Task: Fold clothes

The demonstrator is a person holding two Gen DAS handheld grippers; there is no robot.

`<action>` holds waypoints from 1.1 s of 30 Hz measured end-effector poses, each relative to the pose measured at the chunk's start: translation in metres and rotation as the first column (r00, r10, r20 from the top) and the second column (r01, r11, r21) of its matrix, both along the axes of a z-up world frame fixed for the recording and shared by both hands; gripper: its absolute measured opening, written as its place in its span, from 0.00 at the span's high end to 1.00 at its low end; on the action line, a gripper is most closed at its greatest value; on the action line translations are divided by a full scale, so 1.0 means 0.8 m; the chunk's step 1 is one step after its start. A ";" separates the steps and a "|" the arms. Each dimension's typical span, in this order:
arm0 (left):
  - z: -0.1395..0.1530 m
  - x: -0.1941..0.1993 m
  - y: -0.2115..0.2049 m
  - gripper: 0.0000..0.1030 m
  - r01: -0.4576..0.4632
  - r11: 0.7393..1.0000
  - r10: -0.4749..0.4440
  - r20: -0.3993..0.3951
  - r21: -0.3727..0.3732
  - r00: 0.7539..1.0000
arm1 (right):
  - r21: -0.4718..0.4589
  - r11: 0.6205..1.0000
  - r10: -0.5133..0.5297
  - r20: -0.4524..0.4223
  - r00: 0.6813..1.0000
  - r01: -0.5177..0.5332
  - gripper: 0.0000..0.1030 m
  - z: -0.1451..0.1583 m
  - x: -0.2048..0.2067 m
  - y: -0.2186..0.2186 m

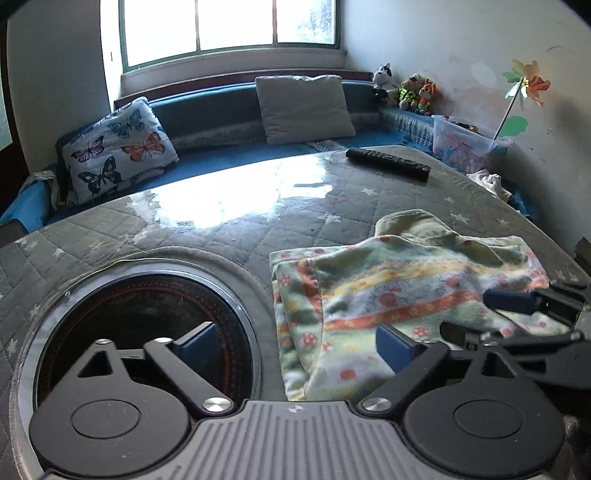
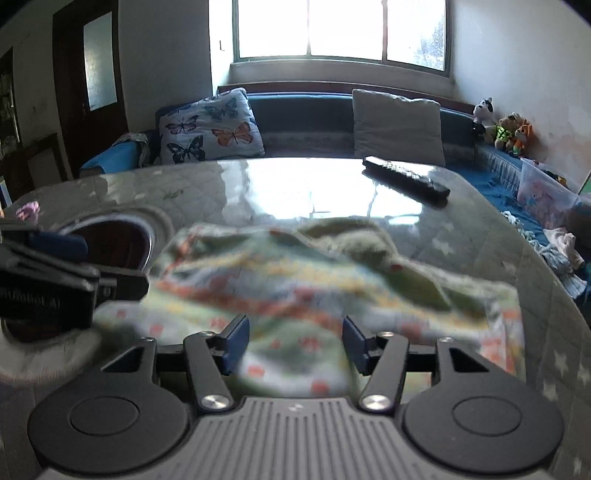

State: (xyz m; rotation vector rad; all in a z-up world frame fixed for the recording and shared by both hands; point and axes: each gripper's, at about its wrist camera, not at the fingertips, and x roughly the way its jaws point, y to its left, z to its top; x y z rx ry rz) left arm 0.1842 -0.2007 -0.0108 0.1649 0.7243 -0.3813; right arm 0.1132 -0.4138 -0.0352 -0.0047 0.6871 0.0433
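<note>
Room: bright window (image 2: 340, 29) behind a blue bench with a butterfly pillow (image 2: 210, 125) and a plain grey pillow (image 2: 397, 125); small plush toys (image 2: 506, 129) sit in the far right corner.
Surface: quilted grey table cover (image 1: 184, 229) with pale stars, under a glossy sheet that throws back the window glare; a round dark opening (image 1: 140, 328) is set into the table on my left side.
Garment: the patterned fleece garment (image 1: 388, 288), striped in green, yellow and orange with red mushroom spots and an olive lining, lies partly folded and rumpled on the table, right of the round opening and nearer me than the remote control (image 1: 388, 162).
My left gripper (image 1: 295, 343): spread wide with nothing between the blue pads; one finger hangs over the round opening, the other over the garment's near left part.
My right gripper (image 2: 295, 343): also parted and empty, hovering low over the near edge of the garment; the cloth there is blurred, so I cannot tell whether the pads touch it.
Between my hands: each gripper shows at the edge of the other's view, close beside each other.
Far right: a clear plastic box (image 1: 461, 144) and loose clothes (image 2: 561, 251) on the bench.
</note>
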 end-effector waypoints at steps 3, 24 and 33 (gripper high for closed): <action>-0.004 -0.008 0.004 0.00 0.000 1.000 0.000 -0.004 -0.016 1.000 | -0.018 1.000 -0.012 0.014 1.000 0.012 0.44 -0.004 -0.018 0.004; -0.012 -0.064 0.015 0.00 -0.071 0.996 0.073 -0.019 0.054 0.997 | -0.011 0.995 -0.097 0.097 0.990 0.099 0.01 0.004 -0.091 -0.002; -0.006 -0.090 0.018 0.00 -0.078 0.995 0.079 -0.018 0.054 0.997 | -0.008 0.993 -0.120 0.086 0.989 0.121 0.00 0.006 -0.112 -0.001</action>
